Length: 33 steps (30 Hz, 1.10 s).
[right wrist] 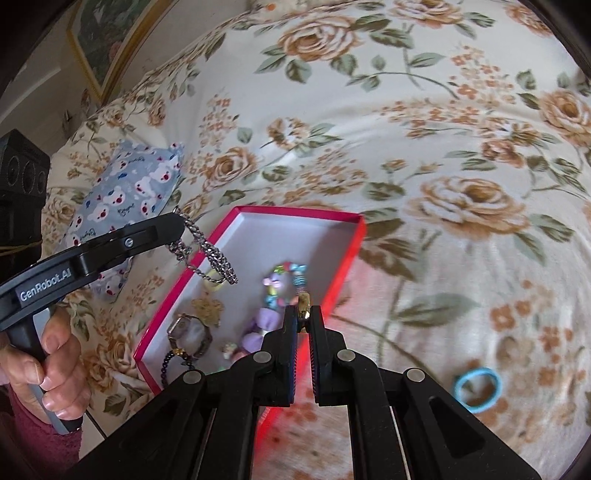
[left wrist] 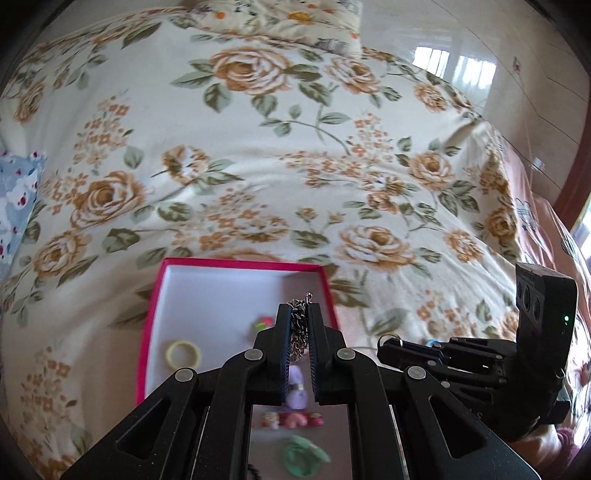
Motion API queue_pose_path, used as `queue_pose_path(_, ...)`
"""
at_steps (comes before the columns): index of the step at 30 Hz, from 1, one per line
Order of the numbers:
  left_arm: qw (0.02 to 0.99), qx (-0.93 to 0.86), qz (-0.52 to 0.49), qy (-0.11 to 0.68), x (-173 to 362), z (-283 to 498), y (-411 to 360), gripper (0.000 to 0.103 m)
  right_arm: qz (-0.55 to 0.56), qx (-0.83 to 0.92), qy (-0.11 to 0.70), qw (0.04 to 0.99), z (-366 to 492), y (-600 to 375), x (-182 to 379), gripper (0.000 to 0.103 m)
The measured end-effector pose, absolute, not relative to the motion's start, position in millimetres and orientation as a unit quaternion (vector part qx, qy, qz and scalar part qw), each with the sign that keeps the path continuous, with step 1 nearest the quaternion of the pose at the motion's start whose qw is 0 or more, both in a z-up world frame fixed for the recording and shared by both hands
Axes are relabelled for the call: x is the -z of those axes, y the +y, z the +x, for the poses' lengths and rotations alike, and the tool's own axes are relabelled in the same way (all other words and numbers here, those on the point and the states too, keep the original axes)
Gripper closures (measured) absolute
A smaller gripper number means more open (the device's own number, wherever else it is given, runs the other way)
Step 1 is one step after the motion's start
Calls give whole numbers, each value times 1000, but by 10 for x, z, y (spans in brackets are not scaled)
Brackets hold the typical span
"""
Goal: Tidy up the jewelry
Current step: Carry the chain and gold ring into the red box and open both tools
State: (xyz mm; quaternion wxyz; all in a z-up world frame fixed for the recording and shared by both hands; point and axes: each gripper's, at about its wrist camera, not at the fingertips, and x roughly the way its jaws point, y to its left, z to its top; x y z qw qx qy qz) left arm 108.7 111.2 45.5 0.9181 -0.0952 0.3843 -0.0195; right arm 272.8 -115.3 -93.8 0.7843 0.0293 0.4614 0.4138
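A red box [left wrist: 155,295] [right wrist: 354,236] with a white inside lies on the flowered bedspread. In it are a yellow ring [left wrist: 183,353] [right wrist: 214,280], a watch [right wrist: 188,334], a dark bead string [right wrist: 168,363], a lilac bow piece [left wrist: 297,386] [right wrist: 258,326] and a coloured bead bracelet [right wrist: 286,275]. My left gripper [left wrist: 299,308] [right wrist: 181,218] is shut on a silver chain [left wrist: 299,328] [right wrist: 218,260] that dangles over the box. My right gripper [right wrist: 304,312] [left wrist: 386,341] is shut on a small gold ring [right wrist: 304,308] at the box's right wall.
A blue ring [right wrist: 478,393] lies loose on the bedspread [left wrist: 295,166] to the right of the box. A blue patterned pillow [right wrist: 125,199] [left wrist: 14,199] sits left of the box. A hand [right wrist: 51,373] grips the left gripper's handle. A flowered pillow [left wrist: 291,22] lies at the far end.
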Motion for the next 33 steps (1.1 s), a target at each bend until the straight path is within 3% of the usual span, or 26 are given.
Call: queue_pose_path(33, 883, -46, -143, 445, 418, 1738, 1908, 96, -68, -417, 502, 754, 3005, -149, 1543, 97)
